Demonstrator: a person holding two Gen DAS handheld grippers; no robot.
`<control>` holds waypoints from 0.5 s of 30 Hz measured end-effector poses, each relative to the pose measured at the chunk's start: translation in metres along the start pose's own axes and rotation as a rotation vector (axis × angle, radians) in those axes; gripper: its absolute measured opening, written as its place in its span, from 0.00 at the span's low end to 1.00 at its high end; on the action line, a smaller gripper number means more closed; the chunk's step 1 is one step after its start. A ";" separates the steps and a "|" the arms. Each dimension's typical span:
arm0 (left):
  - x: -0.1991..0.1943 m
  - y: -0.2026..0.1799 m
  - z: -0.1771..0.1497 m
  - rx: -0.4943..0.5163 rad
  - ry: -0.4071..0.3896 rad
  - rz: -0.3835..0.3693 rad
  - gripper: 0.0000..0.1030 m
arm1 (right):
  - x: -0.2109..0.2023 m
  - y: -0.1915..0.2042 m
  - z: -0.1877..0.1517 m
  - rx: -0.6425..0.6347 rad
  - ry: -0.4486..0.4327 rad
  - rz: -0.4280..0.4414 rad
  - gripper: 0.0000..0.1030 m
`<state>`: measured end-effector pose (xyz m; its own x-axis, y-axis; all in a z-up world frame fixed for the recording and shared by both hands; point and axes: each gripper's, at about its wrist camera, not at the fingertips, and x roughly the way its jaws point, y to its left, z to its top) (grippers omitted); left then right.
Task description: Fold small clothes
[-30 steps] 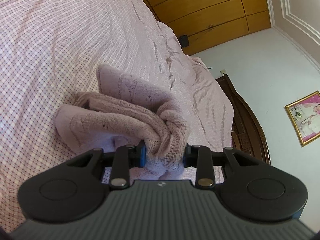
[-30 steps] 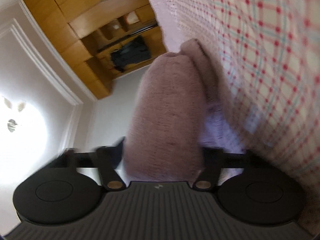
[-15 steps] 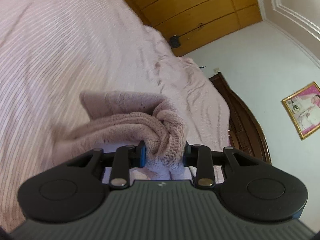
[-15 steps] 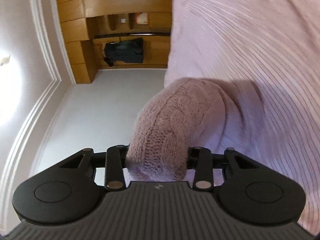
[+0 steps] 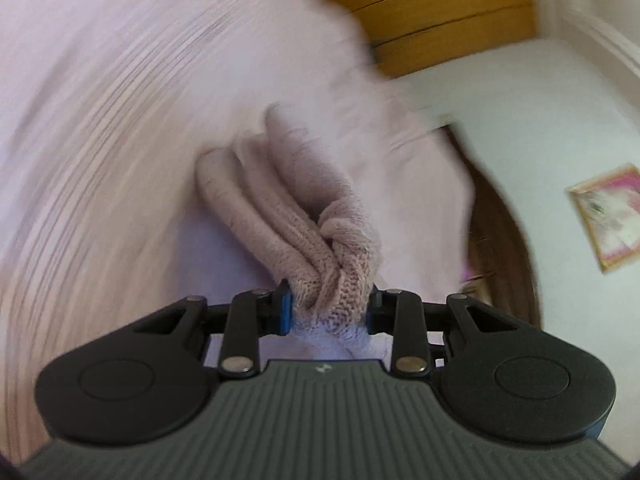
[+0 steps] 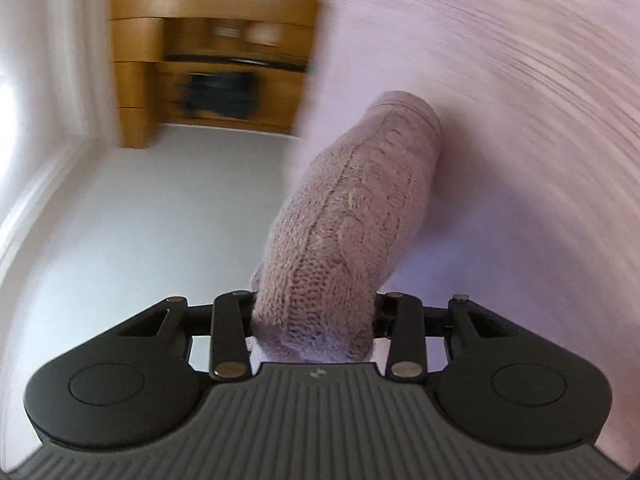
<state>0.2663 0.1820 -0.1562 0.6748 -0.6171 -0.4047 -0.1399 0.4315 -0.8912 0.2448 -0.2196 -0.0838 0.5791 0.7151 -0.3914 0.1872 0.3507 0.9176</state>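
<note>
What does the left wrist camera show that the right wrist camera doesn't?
Only the left wrist view shows a gold-framed picture on the pale wall and a dark wooden headboard.

Only the right wrist view shows an open wooden shelf unit holding something dark, too blurred to identify.

Both show the pink cable-knit garment, with the left claw and the right claw each clamped on a bunch of it, above the pink checked bedspread, heavily motion-blurred.

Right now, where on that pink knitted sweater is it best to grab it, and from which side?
At its bunched ends, as now: the left hand-held gripper pinches gathered folds of the pink knitted sweater, and the right hand-held gripper clamps a rolled cable-knit end. Coming end-on probably suits its thick, soft folds.
</note>
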 end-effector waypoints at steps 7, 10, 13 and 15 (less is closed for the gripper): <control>-0.020 0.043 -0.059 -0.068 -0.037 -0.019 0.31 | -0.035 -0.031 -0.044 0.009 -0.018 0.019 0.39; -0.030 0.027 -0.065 -0.060 -0.044 -0.028 0.31 | -0.047 -0.018 -0.048 0.002 -0.007 0.037 0.39; -0.039 0.008 -0.076 -0.031 -0.027 -0.020 0.31 | -0.060 -0.002 -0.048 -0.002 0.005 0.025 0.39; -0.042 0.000 -0.087 -0.009 -0.014 0.000 0.31 | -0.072 0.000 -0.049 0.004 0.008 0.013 0.39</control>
<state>0.1751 0.1509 -0.1573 0.6851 -0.6075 -0.4019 -0.1465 0.4256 -0.8930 0.1638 -0.2415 -0.0584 0.5754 0.7241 -0.3803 0.1834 0.3389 0.9228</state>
